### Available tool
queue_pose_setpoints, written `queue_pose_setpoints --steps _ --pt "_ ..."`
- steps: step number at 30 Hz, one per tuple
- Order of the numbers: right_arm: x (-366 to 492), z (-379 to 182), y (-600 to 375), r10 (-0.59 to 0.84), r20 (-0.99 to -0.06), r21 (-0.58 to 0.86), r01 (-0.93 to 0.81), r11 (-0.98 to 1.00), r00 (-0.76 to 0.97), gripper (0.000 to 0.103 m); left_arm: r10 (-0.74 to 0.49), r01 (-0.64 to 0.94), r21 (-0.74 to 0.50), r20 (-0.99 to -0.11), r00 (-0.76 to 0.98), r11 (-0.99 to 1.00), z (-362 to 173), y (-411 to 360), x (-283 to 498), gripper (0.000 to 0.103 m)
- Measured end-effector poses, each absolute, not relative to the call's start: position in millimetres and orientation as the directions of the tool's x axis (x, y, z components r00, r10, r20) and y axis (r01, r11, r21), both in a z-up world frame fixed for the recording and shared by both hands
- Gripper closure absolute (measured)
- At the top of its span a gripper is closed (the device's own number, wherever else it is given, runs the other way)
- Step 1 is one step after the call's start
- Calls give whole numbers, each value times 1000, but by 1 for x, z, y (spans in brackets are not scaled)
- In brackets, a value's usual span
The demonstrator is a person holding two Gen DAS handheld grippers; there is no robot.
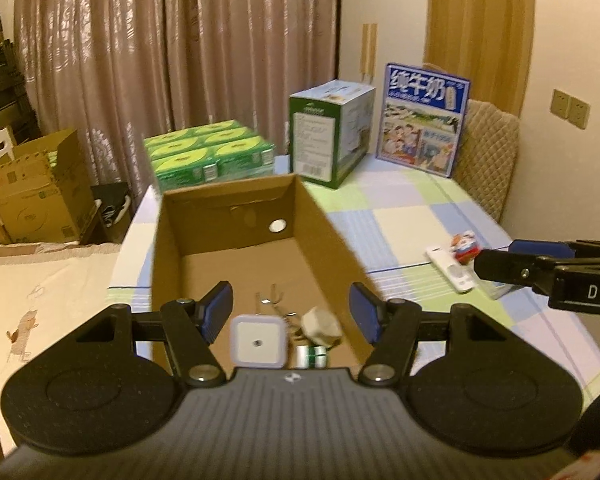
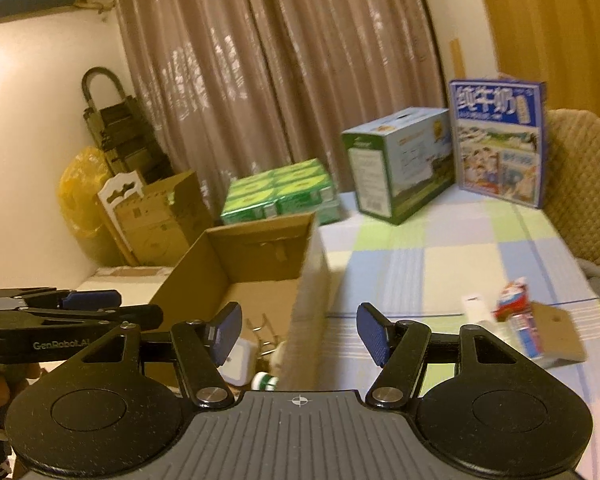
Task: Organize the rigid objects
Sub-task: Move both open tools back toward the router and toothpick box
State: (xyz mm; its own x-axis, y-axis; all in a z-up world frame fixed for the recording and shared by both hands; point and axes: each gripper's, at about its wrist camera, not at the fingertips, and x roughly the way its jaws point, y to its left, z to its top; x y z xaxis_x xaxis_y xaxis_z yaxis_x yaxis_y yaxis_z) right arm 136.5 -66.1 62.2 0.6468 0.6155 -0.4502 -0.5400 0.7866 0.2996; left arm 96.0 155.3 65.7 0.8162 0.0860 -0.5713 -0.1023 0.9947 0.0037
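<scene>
An open cardboard box (image 1: 328, 224) stands on the checked tablecloth. Inside it lie a white square plug light (image 1: 259, 342), a metal key clip (image 1: 274, 304), a beige faceted block (image 1: 321, 325) and a small green-and-white roll (image 1: 314, 357). My left gripper (image 1: 291, 302) hovers over the box's near end, open, with nothing between its fingers. My right gripper (image 2: 299, 320) is open and empty too, above the box's right wall (image 2: 306, 304). A white remote (image 2: 476, 308) and a red-and-white carton (image 2: 512, 298) lie on the table to its right. Each gripper shows in the other's view: the right gripper (image 1: 496, 254) and the left gripper (image 2: 138, 306).
At the table's far end stand a green drink pack (image 1: 208, 156), a green-and-white carton (image 1: 330, 132) and a blue milk box (image 1: 424, 118). A flat cardboard piece (image 2: 560, 332) lies by the remote. A padded chair (image 2: 584, 168) is at the right, and stacked boxes (image 1: 40, 196) at the left.
</scene>
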Motion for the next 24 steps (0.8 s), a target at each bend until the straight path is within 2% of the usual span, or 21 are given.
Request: queue_pose_setpoints --steps 13,24 --pt "119 63 -167 485 -445 267 -405 874 753 41 -35 21 -33 -538 842 999 82 80 97 43" --pt "120 40 -245 374 -489 266 -274 924 788 40 -118 104 -57 -560 820 993 62 22 119 42"
